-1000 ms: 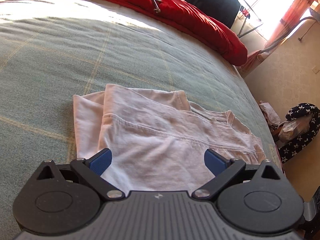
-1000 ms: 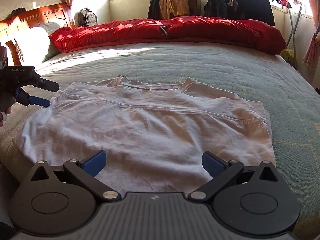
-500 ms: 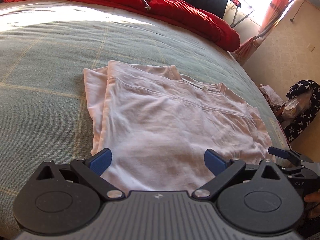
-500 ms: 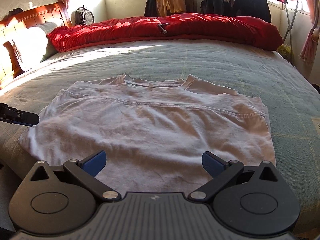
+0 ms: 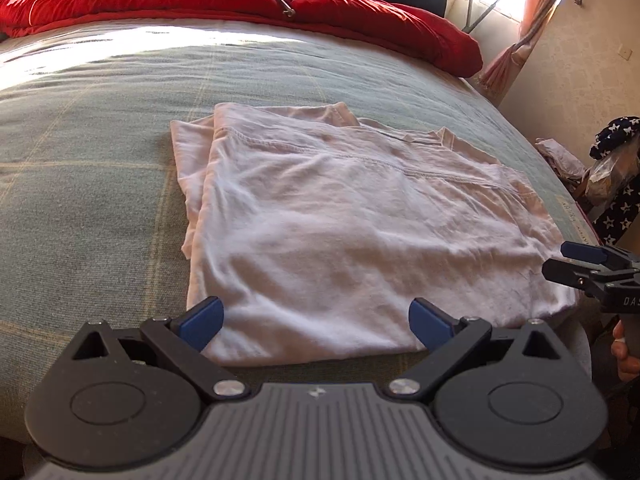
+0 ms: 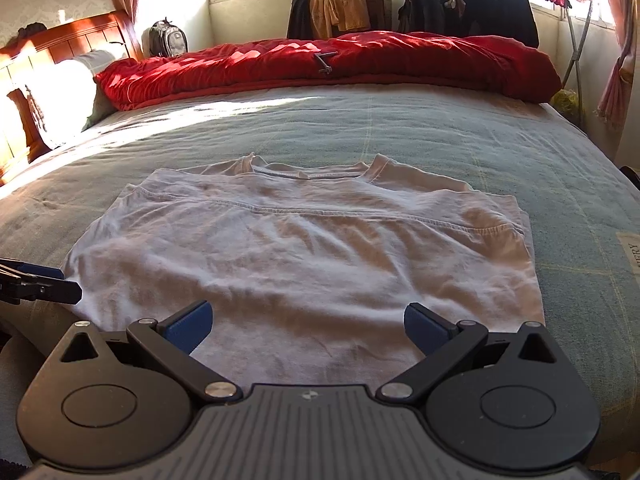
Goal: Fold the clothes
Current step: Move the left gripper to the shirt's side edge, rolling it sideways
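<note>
So the pale pink t-shirt [image 6: 304, 256] is lying flat on the greenish bed cover [image 6: 460, 136], already folded once: the bottom half is flipped up so the stitched hem runs across the upper middle of the frame in the right wrist view, just below the collar. In the left wrist view it fills the center, with a doubled edge showing at its left side.

What's changed over the last second: the left gripper [image 5: 316, 322] has swung around from looking along the shirt's side to sitting near its close edge, and the right gripper [image 6: 306, 326] has barely moved. They've also drifted closer to each other. Each one now pokes into the other's view, the right one at the right edge in the left wrist view, the left one at the lower left in the right wrist view.

Jaws on both are spread wide with nothing between them, hovering just short of the cloth.

My read: first fold is done and released, and both are lining up on the near edge or corners for the second fold. Fabric's a bit wrinkled in the middle, so a sloppy pinch might grab only the top layer.

The red duvet [image 6: 328, 68] at the top of the frame is well out of the way.
</note>
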The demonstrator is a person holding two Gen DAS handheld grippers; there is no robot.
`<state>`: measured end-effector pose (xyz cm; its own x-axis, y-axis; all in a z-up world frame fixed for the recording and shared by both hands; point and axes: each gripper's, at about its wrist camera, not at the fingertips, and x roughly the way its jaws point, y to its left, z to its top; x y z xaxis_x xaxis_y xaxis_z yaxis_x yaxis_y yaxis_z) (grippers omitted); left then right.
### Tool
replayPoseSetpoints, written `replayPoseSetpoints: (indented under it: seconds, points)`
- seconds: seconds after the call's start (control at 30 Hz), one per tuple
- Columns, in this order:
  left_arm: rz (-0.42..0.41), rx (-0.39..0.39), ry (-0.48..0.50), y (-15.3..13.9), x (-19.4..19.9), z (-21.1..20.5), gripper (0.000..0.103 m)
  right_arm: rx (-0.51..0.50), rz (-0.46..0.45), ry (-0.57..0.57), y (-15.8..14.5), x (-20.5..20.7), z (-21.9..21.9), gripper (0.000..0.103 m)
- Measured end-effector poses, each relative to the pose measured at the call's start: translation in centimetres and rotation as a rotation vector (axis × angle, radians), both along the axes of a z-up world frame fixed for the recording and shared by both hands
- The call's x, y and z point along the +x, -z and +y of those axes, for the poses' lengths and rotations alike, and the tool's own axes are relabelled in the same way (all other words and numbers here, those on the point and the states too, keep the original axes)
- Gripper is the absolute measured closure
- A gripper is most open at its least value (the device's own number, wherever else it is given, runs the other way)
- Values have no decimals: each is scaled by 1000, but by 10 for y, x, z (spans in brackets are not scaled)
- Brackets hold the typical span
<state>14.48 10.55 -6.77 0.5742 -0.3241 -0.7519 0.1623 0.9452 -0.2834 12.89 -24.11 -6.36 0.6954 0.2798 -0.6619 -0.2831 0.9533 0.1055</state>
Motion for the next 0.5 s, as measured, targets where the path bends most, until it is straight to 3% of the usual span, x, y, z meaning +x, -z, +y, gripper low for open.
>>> replayPoseSetpoints:
  seconds: [0.17,0.3,0.5]
  points:
    - [-77,-64,-36,-18,-9,17,4,25,8,9,1,-2,-6,0]
    - [-110,-166,-83,-25,0,39,5,31,12,8,1,-2,-6,0]
    - [-73,-300,-136,-10,37,75,8,27,21,-6,3,0,-1,0]
